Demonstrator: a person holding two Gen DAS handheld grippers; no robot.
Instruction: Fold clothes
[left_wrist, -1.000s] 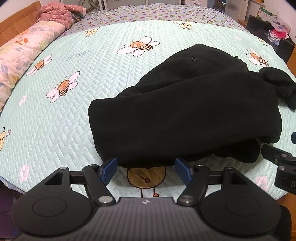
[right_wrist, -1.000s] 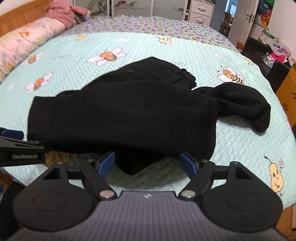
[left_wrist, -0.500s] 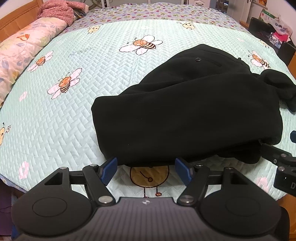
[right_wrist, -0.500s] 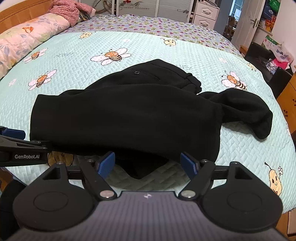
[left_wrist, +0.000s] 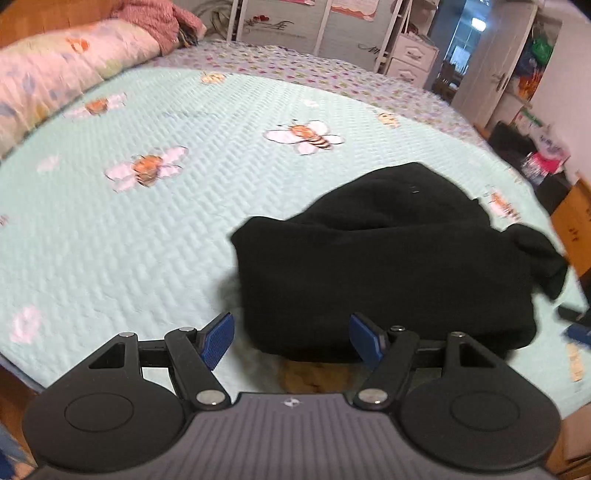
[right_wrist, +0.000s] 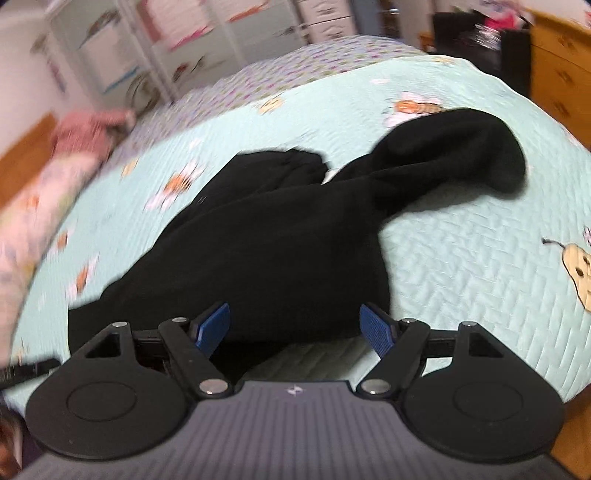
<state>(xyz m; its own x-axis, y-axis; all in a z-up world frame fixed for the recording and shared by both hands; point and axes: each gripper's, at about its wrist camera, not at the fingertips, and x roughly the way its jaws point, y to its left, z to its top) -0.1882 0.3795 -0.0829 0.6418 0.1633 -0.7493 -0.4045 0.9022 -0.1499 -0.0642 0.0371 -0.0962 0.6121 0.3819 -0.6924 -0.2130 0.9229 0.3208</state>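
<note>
A black garment (left_wrist: 388, 269) lies partly folded on the mint bee-print quilt (left_wrist: 147, 229), near the bed's front edge. My left gripper (left_wrist: 291, 341) hangs open just in front of the garment's near left corner, with nothing between its blue pads. In the right wrist view the same garment (right_wrist: 266, 258) stretches from lower left to a loose end (right_wrist: 461, 151) at upper right. My right gripper (right_wrist: 295, 328) is open over the garment's near edge, its pads apart and holding nothing. Both views are blurred by motion.
A floral pillow (left_wrist: 55, 74) and a pink bundle (left_wrist: 155, 22) lie at the bed's head on the left. White drawers (left_wrist: 410, 59) and cupboards stand beyond the bed. A wooden cabinet (right_wrist: 561, 74) and dark clutter (left_wrist: 524, 147) line the right side.
Both wrist views have swung: the left now sees more quilt left of the garment, the right has rolled so the bed tilts. The garment lies as before. Both grippers stay open.
</note>
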